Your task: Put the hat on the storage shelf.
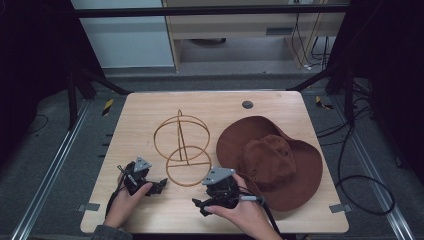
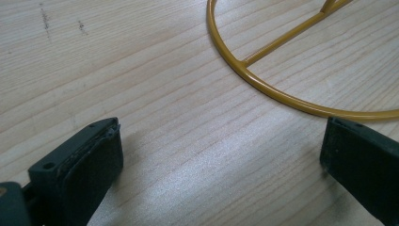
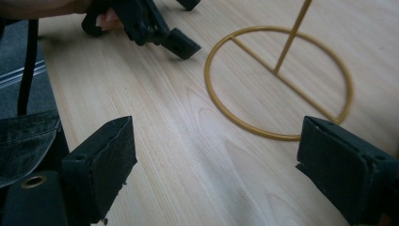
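left gripper (image 1: 156,186): jaws spread, empty | right gripper (image 1: 200,206): jaws spread, empty | gold wire hat stand (image 1: 181,150) and brown felt hat (image 1: 272,160) are seen on light wooden desk (image 1: 150,210)

We see a gold wire hat stand (image 1: 181,147) upright at the table's centre, its ring base flat on the wood. At its three o'clock, touching the base, lies a brown wide-brimmed hat (image 1: 272,161), crown up.
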A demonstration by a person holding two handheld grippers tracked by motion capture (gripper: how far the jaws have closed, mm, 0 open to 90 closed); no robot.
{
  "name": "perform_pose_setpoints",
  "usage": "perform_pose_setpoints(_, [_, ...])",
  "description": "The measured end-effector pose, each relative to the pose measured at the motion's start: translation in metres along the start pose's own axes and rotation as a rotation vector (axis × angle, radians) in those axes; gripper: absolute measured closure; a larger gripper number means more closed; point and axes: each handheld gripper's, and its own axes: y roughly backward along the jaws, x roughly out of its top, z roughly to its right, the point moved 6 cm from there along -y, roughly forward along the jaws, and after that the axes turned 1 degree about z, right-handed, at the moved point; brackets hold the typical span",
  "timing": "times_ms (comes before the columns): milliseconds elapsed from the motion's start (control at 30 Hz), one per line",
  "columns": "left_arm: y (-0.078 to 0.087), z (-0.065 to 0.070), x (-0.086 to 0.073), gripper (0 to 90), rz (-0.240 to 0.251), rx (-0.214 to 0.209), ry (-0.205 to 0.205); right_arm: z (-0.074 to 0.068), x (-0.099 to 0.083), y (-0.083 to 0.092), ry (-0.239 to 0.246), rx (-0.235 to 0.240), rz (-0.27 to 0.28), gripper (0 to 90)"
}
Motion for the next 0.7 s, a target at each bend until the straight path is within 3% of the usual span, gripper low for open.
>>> perform_pose_setpoints(167, [0.0, 0.0, 0.0, 0.0, -0.002, -0.003, -0.008, 0.026, 0.01, 0.04, 0.005, -0.063, -0.017, 12.8])
perform_pose_setpoints(233, [0.001, 0.0, 0.0, 0.0, -0.003, -0.003, -0.009, 0.031, 0.009, 0.046, 0.012, -0.078, -0.026, 11.6])
perform_pose_setpoints(300, [0.001, 0.001, -0.001, 0.0, -0.004, -0.006, -0.01, 0.051, 0.004, 0.066, -0.01, -0.118, -0.043, 11.1])
perform_pose_setpoints(333, [0.001, 0.001, -0.001, 0.0, -0.004, -0.006, -0.01, 0.051, 0.004, 0.066, -0.01, -0.118, -0.043, 11.1])
perform_pose_setpoints(367, [0.001, 0.001, -0.001, 0.0, -0.004, -0.006, -0.011, 0.066, 0.0, 0.078, -0.032, -0.149, -0.059, 10.6])
perform_pose_setpoints(400, [0.001, 0.001, -0.001, 0.0, -0.004, -0.006, -0.011, 0.066, 0.0, 0.078, -0.032, -0.149, -0.059, 10.6])
perform_pose_setpoints(433, [0.001, 0.001, -0.001, 0.0, -0.003, -0.006, -0.01, 0.083, -0.004, 0.088, -0.049, -0.174, -0.075, 9.6])
perform_pose_setpoints(467, [0.001, 0.001, -0.001, 0.0, -0.003, -0.006, -0.01, 0.083, -0.004, 0.088, -0.049, -0.174, -0.075, 9.6])
perform_pose_setpoints(500, [0.001, 0.001, -0.001, 0.0, -0.004, -0.006, -0.01, 0.1, -0.009, 0.098, -0.058, -0.214, -0.101, 8.6])
perform_pose_setpoints(533, [0.001, 0.001, 0.0, 0.0, -0.003, -0.004, -0.009, 0.1, -0.009, 0.098, -0.058, -0.214, -0.101, 8.6])
perform_pose_setpoints(600, [0.001, 0.001, -0.001, 0.0, -0.003, -0.004, -0.008, 0.122, -0.015, 0.109, -0.088, -0.241, -0.121, 7.4])
perform_pose_setpoints(700, [0.001, 0.001, -0.001, 0.0, -0.003, -0.004, -0.005, 0.134, -0.018, 0.114, -0.102, -0.26, -0.135, 7.8])
